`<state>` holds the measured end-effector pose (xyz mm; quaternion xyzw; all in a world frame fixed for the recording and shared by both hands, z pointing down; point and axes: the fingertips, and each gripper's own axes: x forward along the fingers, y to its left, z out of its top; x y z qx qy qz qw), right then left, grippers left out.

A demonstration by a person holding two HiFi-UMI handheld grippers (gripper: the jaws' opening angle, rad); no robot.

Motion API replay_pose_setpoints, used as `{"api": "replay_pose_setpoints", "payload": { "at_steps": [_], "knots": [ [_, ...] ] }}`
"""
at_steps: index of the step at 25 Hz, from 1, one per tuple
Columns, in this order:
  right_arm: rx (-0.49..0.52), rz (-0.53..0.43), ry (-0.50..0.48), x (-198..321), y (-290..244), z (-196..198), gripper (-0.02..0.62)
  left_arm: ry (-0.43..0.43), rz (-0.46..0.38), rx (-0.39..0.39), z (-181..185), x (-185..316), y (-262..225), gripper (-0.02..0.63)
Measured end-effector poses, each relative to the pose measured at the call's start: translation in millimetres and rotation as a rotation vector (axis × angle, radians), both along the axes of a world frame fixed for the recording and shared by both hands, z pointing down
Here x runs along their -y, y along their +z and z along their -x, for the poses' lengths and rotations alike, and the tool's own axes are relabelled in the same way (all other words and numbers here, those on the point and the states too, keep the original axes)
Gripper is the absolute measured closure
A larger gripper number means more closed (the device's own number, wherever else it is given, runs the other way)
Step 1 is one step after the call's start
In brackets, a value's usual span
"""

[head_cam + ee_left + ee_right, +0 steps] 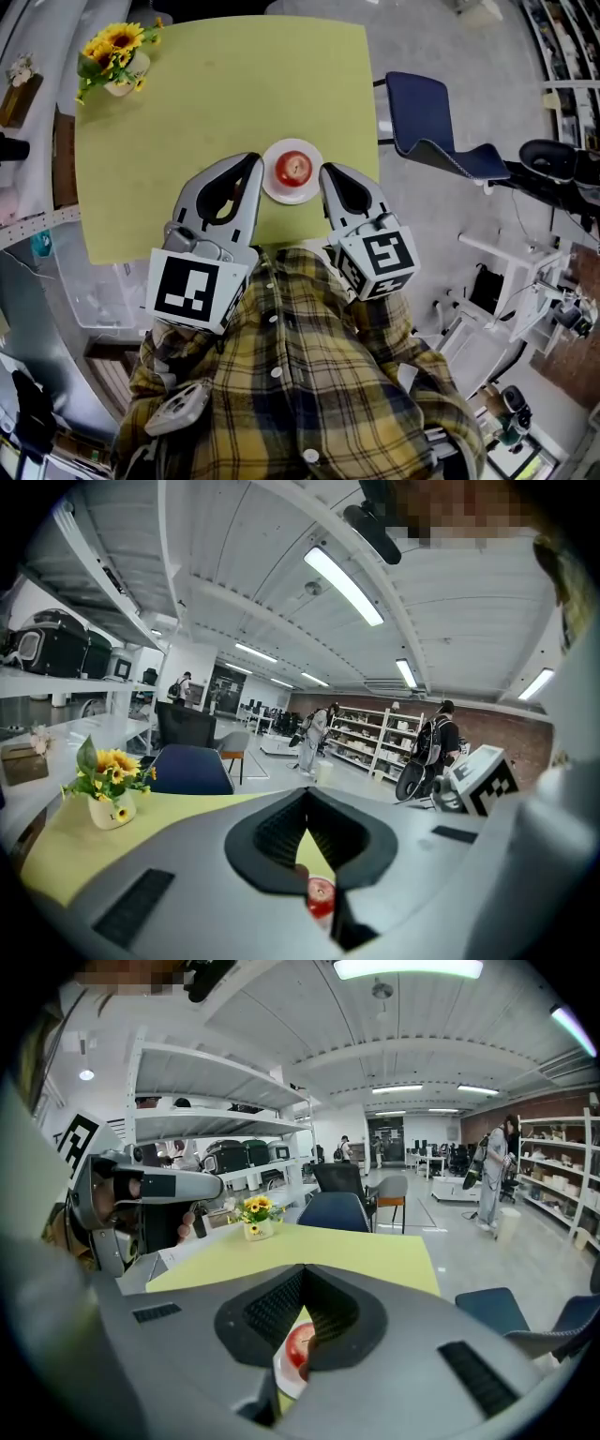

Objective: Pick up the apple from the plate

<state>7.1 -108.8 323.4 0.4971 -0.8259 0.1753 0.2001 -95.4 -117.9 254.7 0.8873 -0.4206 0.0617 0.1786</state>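
Bright, even light from ceiling strips (342, 585); sharp (edges fisheye-bent, corners dark).

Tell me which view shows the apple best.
Head view: the whole apple shows from above, on its white plate, nothing covering it. Left gripper view gives only a small bit through the gap in the left claw; right gripper view about half, the rest behind the right claw.

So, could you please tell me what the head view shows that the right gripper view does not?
Only the head view shows the checked shirt. Only the right gripper view shows the ceiling lights, the shelves and a person standing far off. Both show the apple on its plate, the yellow table, the sunflowers and a blue chair.
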Motion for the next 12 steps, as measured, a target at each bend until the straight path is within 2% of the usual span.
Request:
{"api": "replay_pose_setpoints", "payload": {
  "at_steps": [6,12],
  "knots": [
    [-0.01,0.014,-0.028,7.5,6.0,4.8,0.598,-0.028,0.028,0.001,3.7,1.4,9.5,0.598],
    [-0.027,0.046,-0.052,4.7,17.5,3.7,0.598,-0.018,0.049,-0.008,-4.7,3.9,19.5,0.598]
  ]
}}
